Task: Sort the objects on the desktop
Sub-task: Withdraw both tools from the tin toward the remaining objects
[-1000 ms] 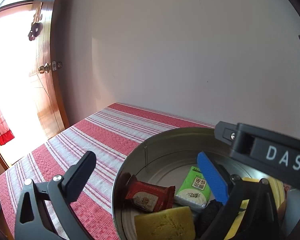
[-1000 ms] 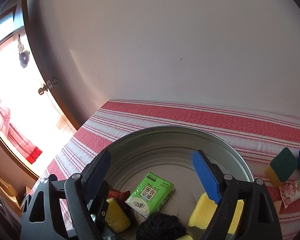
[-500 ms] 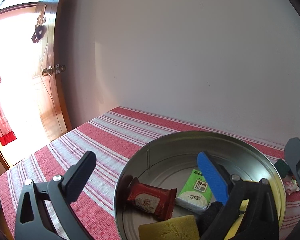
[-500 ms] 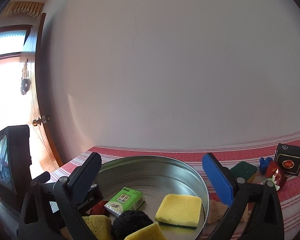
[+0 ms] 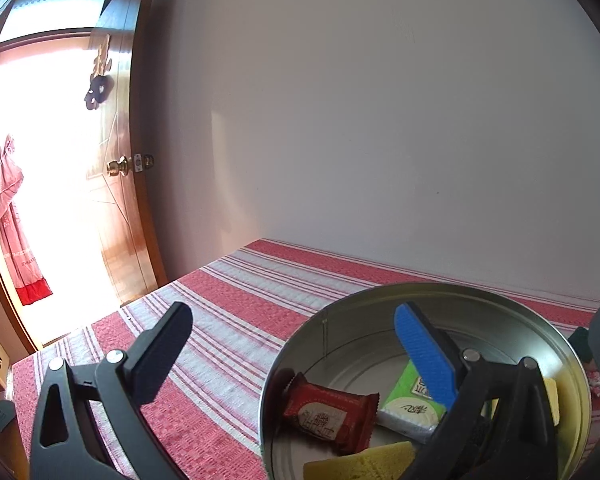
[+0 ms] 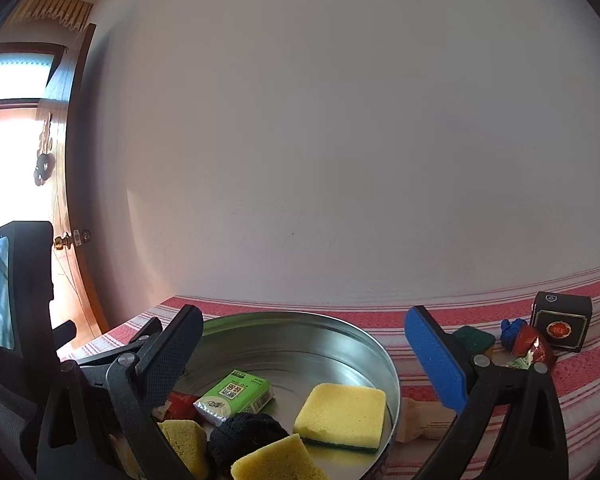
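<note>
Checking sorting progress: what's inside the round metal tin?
In the round metal tin: green tissue pack, red snack packet, black yarn ball, three yellow sponges. Gripper fingers hide the near edge.

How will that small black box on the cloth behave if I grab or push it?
The black box looks like rigid card with flat faces, so open jaws should grip it squarely. It stands upright on the soft striped cloth, so a high push may tip it. Probably light.

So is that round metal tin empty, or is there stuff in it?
Not empty. The round metal tin holds a green tissue pack, yellow sponges, a red snack packet and a black ball.
</note>
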